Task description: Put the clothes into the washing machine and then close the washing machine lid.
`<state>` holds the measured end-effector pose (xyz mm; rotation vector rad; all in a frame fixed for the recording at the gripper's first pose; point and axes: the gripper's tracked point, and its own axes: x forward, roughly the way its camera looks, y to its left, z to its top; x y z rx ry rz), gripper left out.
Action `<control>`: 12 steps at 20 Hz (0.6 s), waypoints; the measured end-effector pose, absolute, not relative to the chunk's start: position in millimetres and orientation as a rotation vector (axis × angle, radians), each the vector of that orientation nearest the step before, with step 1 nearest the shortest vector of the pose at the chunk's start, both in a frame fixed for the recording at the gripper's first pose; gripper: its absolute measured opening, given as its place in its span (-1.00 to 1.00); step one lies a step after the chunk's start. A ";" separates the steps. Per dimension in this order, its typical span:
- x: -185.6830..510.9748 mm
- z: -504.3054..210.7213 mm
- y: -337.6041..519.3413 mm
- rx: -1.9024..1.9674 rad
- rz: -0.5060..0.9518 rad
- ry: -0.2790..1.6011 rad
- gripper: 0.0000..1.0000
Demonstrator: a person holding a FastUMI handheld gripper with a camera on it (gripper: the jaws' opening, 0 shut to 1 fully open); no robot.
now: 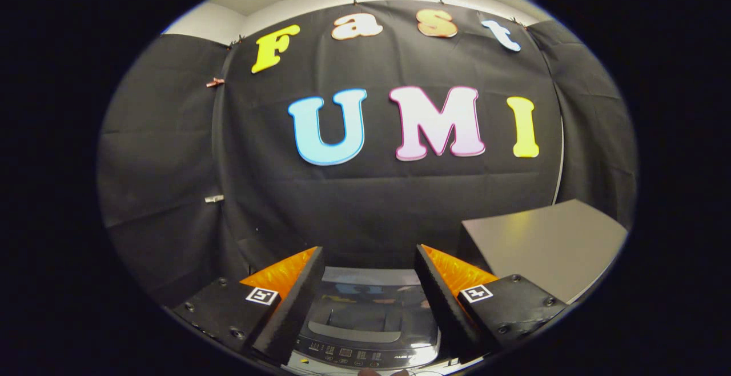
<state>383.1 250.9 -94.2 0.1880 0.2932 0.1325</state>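
Down low, left to right: left finger (285, 307), washer (368, 330) in the gap, right finger (445, 302), then a grey box (542, 244) just beside. Gripper (370, 259) spread wide, holding nothing. Washer sits below and just ahead of the fingers, lid (365, 307) dark and shiny and, by the look of it, lying flat. Clothes nowhere to be found from this spot. Likely soft, light and floppy, so best pinched at a bunched fold. Lid likely hard, smooth and slippery; best taken at the front edge.
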 end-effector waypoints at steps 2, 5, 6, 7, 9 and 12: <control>368.2 -63.1 237.0 0.187 0.139 0.245 1.00; 345.7 -33.6 210.6 0.155 0.133 0.181 0.99; 337.4 -28.7 202.1 0.155 0.132 0.171 0.99; 326.9 -26.8 195.4 0.165 0.138 0.168 0.99; 304.2 -22.9 180.0 0.168 0.150 0.164 0.99; 274.7 -20.0 146.7 0.116 0.135 0.151 0.99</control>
